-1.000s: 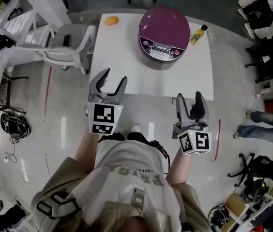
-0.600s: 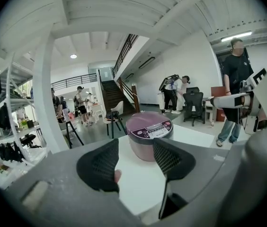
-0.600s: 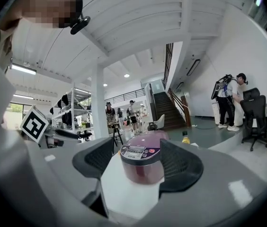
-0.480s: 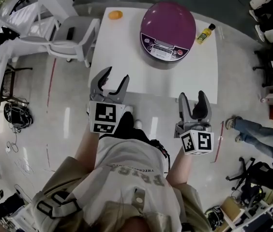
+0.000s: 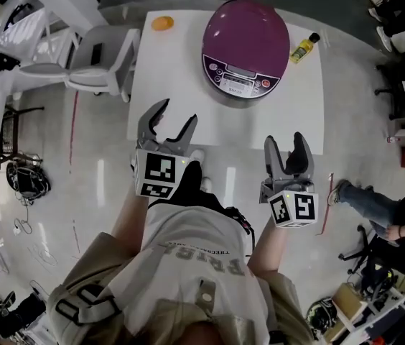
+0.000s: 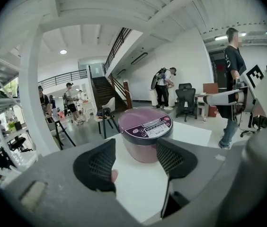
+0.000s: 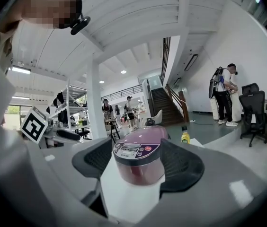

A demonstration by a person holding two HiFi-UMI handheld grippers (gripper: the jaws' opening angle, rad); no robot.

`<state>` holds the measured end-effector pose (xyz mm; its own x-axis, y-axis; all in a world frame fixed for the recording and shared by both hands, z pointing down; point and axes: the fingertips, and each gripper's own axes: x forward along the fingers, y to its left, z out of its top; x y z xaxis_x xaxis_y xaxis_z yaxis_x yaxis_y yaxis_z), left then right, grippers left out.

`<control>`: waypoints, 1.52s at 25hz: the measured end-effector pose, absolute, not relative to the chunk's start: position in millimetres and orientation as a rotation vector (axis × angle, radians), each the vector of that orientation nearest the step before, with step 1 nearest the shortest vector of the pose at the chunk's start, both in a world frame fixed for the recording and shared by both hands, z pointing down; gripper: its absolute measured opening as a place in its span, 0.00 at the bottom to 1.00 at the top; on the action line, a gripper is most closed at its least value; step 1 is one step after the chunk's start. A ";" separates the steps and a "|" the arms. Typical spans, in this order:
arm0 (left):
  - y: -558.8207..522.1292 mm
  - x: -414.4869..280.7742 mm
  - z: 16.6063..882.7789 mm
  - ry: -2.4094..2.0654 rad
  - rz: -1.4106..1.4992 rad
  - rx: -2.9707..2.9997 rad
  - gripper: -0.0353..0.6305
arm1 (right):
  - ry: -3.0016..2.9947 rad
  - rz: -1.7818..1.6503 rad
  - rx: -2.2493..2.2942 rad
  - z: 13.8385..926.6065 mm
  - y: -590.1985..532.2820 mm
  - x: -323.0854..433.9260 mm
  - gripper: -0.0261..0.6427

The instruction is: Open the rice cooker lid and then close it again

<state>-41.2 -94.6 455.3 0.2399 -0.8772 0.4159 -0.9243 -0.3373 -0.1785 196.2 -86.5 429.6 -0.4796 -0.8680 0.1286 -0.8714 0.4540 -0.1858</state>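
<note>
The person wears a pale T-shirt [image 5: 195,254] with dark lettering, khaki at the shoulders with black straps, dark trousers [image 5: 192,189] and a white shoe [image 5: 197,157]. The left gripper [image 5: 175,113] and right gripper [image 5: 284,140] are grey, with black ribbed pads [image 6: 98,167]. Each carries a white cube [image 5: 161,175] with black square markers.

Closed purple rice cooker [image 5: 245,45], orange [image 5: 162,24], yellow bottle [image 5: 304,49] on white table [image 5: 181,85]

Glossy smooth plastic rice cooker [image 5: 246,34] lid; matt white table [image 5: 181,92]; polished, reflective floor [image 5: 91,185]
</note>
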 end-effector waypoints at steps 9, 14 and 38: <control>-145.8 -34.9 467.2 -1.621 0.759 2.495 0.48 | -2.648 0.325 1.519 436.2 -129.9 177.4 0.49; -168.1 -22.1 470.2 -1.492 0.858 2.612 0.48 | -2.640 0.277 1.385 438.6 -148.6 158.0 0.50; -188.4 40.8 510.3 -0.832 1.517 3.047 0.53 | -2.327 -0.065 0.618 494.0 -167.7 82.7 0.61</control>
<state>40.8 -188.4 510.3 0.5282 -0.5530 0.6443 -0.2465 -0.8260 -0.5069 82.7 -167.7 494.0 -0.6286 -0.4504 0.6341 -0.4141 0.8839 0.2174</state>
